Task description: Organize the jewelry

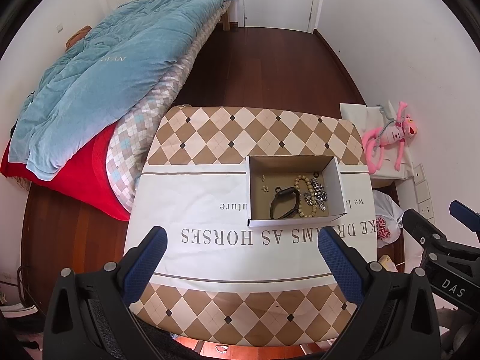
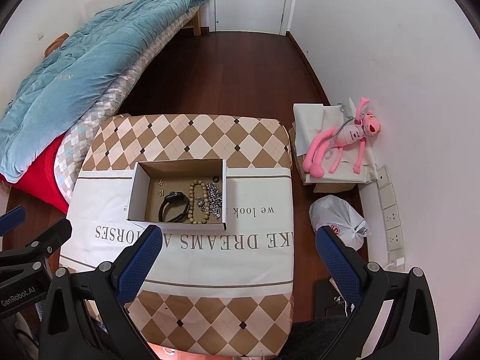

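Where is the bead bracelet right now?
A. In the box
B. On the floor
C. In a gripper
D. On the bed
A: the bead bracelet lies inside the open box on the table, between a dark band and a silver chain, while the left gripper and right gripper are both open and hold nothing.

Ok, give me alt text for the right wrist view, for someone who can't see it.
An open cardboard box on a cloth-covered table holds a beaded bracelet, silver chain and black band. The open right gripper hovers near it.
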Demonstrator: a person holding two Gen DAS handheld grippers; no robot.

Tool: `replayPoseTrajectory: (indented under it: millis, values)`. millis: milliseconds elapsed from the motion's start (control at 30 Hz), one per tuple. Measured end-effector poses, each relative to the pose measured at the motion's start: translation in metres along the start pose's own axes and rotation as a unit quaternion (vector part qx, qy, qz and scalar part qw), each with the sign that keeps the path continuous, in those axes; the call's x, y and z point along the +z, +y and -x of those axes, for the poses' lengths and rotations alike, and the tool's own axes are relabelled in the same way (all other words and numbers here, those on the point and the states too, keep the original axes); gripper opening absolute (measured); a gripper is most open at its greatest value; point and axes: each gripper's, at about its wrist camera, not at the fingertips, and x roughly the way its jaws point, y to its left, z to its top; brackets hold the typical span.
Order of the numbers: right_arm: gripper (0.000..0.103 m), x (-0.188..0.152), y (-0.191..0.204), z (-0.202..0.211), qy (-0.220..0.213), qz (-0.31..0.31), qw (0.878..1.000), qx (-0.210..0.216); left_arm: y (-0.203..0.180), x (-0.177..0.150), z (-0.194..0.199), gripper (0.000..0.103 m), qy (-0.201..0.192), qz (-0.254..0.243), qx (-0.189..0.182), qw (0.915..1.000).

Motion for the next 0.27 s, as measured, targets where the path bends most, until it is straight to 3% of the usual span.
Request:
replayPoseTrajectory:
  millis: [267]
  values:
    - [0.103, -0.0002, 0.0005, 0.0007, 0.0, 0.0, 1.0, -0.001, -0.0014, 0.0012, 0.0027, 0.103, -0.002, -0.002, -0.007, 1.0]
